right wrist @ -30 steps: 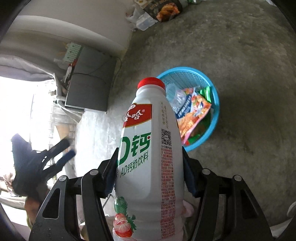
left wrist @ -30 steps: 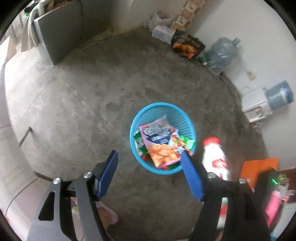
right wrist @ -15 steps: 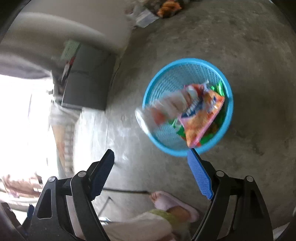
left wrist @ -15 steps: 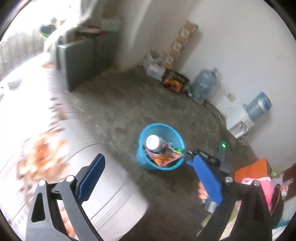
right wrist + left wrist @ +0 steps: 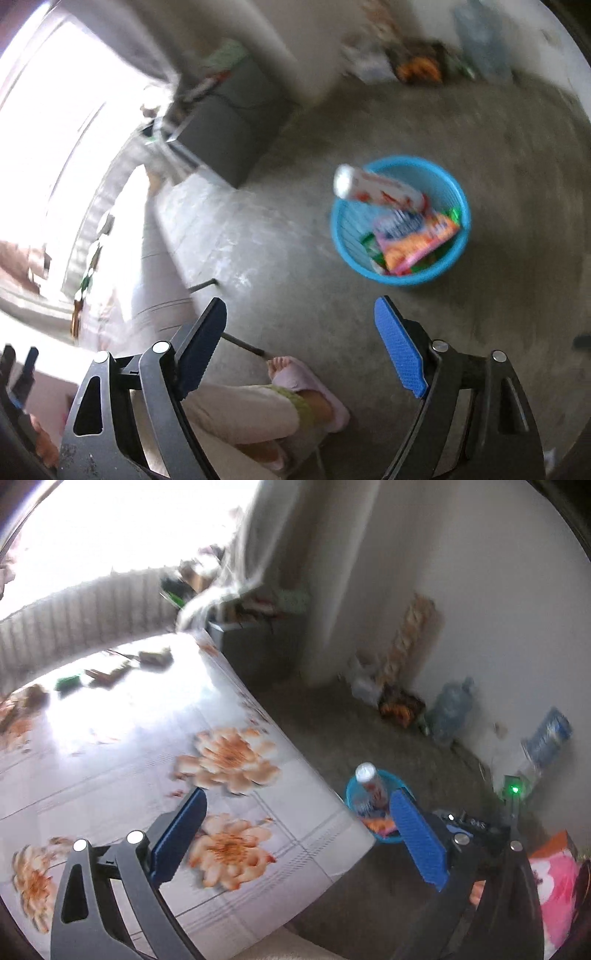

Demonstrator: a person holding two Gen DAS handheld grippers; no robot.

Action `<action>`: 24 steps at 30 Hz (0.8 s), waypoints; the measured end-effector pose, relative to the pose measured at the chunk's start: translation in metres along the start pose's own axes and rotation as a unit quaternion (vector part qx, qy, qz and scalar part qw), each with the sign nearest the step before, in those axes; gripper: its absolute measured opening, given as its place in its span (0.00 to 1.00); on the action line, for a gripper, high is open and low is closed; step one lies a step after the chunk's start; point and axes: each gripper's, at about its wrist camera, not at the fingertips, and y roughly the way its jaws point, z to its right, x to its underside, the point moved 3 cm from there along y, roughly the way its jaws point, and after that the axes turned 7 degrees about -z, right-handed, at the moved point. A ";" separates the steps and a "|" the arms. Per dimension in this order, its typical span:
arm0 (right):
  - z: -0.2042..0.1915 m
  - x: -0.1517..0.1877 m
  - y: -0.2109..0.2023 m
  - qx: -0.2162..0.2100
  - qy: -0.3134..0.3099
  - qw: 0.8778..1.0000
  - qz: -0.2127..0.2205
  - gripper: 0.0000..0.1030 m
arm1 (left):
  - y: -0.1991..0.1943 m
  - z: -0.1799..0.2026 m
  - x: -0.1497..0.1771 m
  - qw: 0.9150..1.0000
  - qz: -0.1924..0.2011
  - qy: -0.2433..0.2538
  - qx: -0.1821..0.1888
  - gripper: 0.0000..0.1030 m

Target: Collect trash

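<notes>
Bottle [image 5: 380, 190] dropped from right gripper [image 5: 301, 345] into blue basket [image 5: 400, 275], label blurred, both grippers' fingers spread, empty

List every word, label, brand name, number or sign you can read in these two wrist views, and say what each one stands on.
None can be read.
White bottle leaning in the blue basket: red label print, too blurred.
Snack wrappers in the basket: bright printing, too blurred.
Dark packet by the wall: orange print, too blurred.
Small marking on the dark device beyond the left tool: too small.
</notes>
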 end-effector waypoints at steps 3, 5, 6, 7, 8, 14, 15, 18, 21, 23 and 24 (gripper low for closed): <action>-0.048 0.008 -0.020 -0.003 -0.073 0.997 0.033 0.86 | -0.025 -0.011 0.002 0.999 0.027 -0.011 -0.020 0.95; -0.077 0.015 -0.031 -0.007 -0.117 0.992 0.055 0.92 | -0.041 -0.017 0.007 0.998 0.044 -0.020 -0.043 0.95; -0.091 0.021 -0.037 -0.005 -0.138 0.988 0.067 0.92 | -0.048 -0.020 0.010 0.997 0.050 -0.026 -0.060 0.95; -0.106 0.027 -0.044 0.001 -0.162 0.983 0.082 0.92 | -0.052 -0.023 0.012 0.995 0.054 -0.030 -0.075 0.95; -0.114 0.032 -0.048 0.005 -0.176 0.980 0.092 0.92 | -0.058 -0.026 0.015 0.993 0.059 -0.036 -0.098 0.95; -0.165 0.069 -0.062 0.023 -0.267 0.955 0.128 0.92 | -0.076 -0.042 0.042 0.983 0.049 -0.047 -0.169 0.95; -0.171 0.074 -0.062 0.026 -0.277 0.952 0.124 0.92 | -0.077 -0.044 0.046 0.981 0.046 -0.048 -0.185 0.95; -0.185 0.085 -0.059 0.033 -0.299 0.946 0.120 0.92 | -0.081 -0.051 0.054 0.976 0.049 -0.047 -0.208 0.95; -0.196 0.092 -0.059 0.032 -0.307 0.944 0.115 0.92 | -0.088 -0.059 0.058 0.974 0.053 -0.056 -0.215 0.95; -0.204 0.094 -0.059 0.024 -0.305 0.946 0.108 0.92 | -0.092 -0.066 0.059 0.973 0.056 -0.072 -0.210 0.95; -0.207 0.096 -0.059 0.021 -0.307 0.946 0.103 0.92 | -0.093 -0.070 0.061 0.974 0.055 -0.081 -0.206 0.95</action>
